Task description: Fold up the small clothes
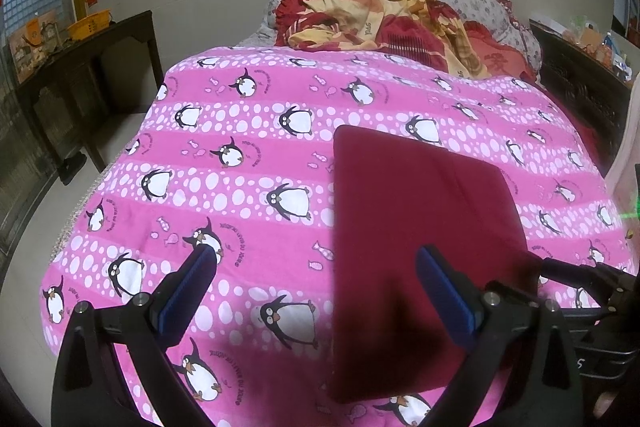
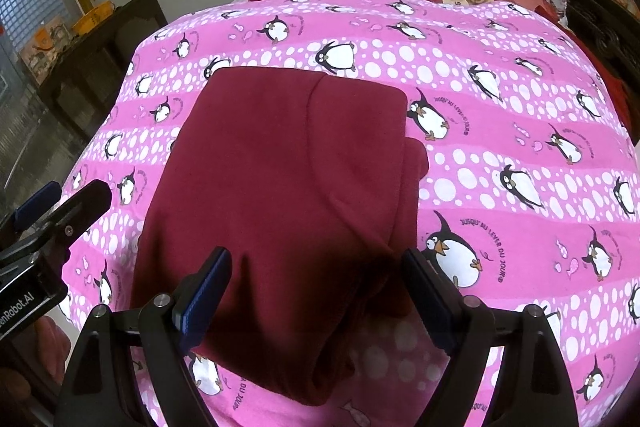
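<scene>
here the folded maroon garment (image 2: 280, 187) lies flat under both spread, empty grippers, left gripper (image 1: 316, 263) and right gripper (image 2: 316, 267).

Maroon garment (image 2: 280, 187) on penguin-print bed (image 2: 500, 147)

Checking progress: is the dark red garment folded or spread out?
Folded. The red garment lies as a compact rectangle on the pink bedspread, a layered edge showing on its right.

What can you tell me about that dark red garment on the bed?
The garment is plain dark red, soft and fleece-like, with a curved seam across its top layer. It is folded into a rough rectangle and lies flat on the pink penguin cover; a lower layer sticks out along its right edge. Nothing grips it.
</scene>
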`<state>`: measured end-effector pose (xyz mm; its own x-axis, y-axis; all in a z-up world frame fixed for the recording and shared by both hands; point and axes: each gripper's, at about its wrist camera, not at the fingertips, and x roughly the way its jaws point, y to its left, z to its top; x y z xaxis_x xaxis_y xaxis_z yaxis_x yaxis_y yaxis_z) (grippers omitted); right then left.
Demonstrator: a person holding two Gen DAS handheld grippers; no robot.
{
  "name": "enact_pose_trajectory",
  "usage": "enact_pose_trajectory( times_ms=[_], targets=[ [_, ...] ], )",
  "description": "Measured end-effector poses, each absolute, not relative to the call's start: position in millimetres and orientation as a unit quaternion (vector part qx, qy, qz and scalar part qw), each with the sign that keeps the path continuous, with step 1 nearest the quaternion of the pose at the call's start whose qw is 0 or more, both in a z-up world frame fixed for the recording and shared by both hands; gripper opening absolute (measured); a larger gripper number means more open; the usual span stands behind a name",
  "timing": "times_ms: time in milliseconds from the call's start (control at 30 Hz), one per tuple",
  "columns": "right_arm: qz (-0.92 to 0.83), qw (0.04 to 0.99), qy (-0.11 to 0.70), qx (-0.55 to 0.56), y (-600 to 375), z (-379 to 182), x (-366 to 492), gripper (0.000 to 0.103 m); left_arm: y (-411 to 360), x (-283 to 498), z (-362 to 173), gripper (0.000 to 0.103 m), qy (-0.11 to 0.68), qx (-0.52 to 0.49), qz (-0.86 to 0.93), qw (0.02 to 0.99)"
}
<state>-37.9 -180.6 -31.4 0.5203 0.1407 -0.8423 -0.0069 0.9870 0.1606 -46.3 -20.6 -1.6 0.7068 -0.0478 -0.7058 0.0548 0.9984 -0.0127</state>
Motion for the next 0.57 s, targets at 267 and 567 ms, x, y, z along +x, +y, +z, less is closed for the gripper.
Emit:
enact_pose_trajectory(
  times_ms=[267,567],
  targets=[
    [0.043,0.866,0.493,0.070,-180.2,-35.7,-35.5,0.090,-20.1,-42.1,-5.2,0.099,0.387,0.004,-0.029,0.921],
    [0.049,0.868,0.488,0.079,-187.7,-34.2,-31.8,0.090,-16.4,-37.2,-6.4,0.099,0.383,0.005,-0.039,0.923]
  ],
)
